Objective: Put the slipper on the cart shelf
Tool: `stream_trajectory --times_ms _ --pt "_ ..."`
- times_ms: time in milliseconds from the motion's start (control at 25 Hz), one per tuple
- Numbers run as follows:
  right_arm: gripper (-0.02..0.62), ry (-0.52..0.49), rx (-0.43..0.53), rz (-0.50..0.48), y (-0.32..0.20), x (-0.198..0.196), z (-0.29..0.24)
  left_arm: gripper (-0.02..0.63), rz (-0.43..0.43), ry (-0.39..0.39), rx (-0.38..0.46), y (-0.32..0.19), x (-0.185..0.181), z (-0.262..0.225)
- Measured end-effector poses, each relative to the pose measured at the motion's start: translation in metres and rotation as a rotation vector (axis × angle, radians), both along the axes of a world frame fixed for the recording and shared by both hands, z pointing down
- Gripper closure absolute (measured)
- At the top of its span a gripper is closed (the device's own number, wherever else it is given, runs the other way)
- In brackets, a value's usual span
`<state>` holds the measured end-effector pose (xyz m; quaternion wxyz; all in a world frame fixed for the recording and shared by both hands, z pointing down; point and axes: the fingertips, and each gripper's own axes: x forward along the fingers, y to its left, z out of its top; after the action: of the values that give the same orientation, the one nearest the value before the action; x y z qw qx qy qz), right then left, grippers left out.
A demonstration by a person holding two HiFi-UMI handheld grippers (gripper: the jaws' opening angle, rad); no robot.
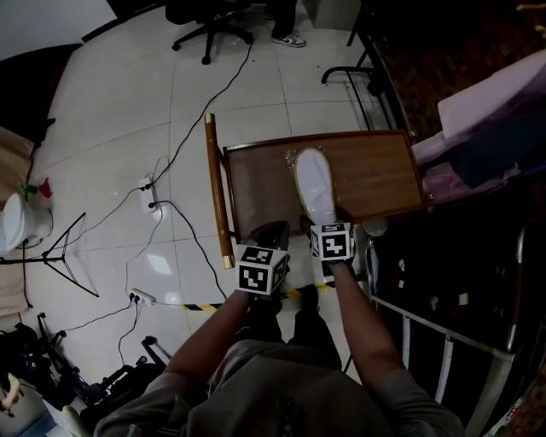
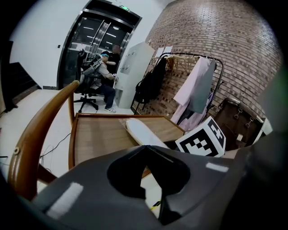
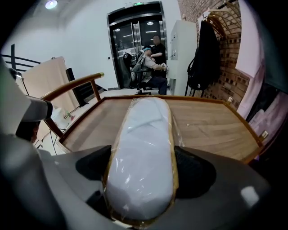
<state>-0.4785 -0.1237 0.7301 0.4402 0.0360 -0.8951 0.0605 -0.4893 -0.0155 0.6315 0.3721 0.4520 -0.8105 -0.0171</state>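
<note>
A white slipper (image 1: 314, 186) wrapped in clear plastic lies lengthwise on the wooden cart shelf (image 1: 375, 171). In the right gripper view the slipper (image 3: 144, 152) has its near end between the jaws of my right gripper (image 3: 141, 167), which stand wide and apart from its sides. From above, the right gripper (image 1: 322, 220) sits at the shelf's near edge. My left gripper (image 1: 269, 232) hovers just left of it, below the shelf edge. Its jaws (image 2: 145, 146) meet at the tips with nothing between them. In the left gripper view the slipper (image 2: 141, 131) shows beyond them.
The cart's wooden handle rail (image 1: 217, 192) runs along its left side. Cables (image 1: 171, 213) trail over the white tiled floor, with a tripod (image 1: 64, 256) at left and an office chair (image 1: 209, 17) at the back. Hanging clothes (image 1: 495, 111) and a metal frame (image 1: 444, 341) crowd the right.
</note>
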Motion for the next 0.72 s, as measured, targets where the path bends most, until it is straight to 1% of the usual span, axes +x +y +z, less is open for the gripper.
stream_trajectory --times_ms 200,320,560,640,720 --pt "0.175 -0.045 0.012 0.029 -0.004 0.012 -0.031 0.598 0.032 -0.009 0.022 -0.002 0.0 -0.012" --pt "0.175 -0.076 0.022 0.055 -0.01 0.025 -0.053 0.598 0.073 -0.016 0.052 -0.014 0.005 -0.023" --pt "0.176 -0.149 0.06 0.154 -0.036 0.067 -0.096 0.598 0.205 -0.039 0.099 -0.051 0.028 -0.04" --pt "0.176 -0.17 0.07 0.197 -0.047 0.088 -0.111 0.598 0.254 -0.042 0.098 -0.065 0.041 -0.042" --pt "0.176 -0.186 0.081 0.242 -0.057 0.116 -0.125 0.598 0.312 -0.039 0.107 -0.082 0.061 -0.047"
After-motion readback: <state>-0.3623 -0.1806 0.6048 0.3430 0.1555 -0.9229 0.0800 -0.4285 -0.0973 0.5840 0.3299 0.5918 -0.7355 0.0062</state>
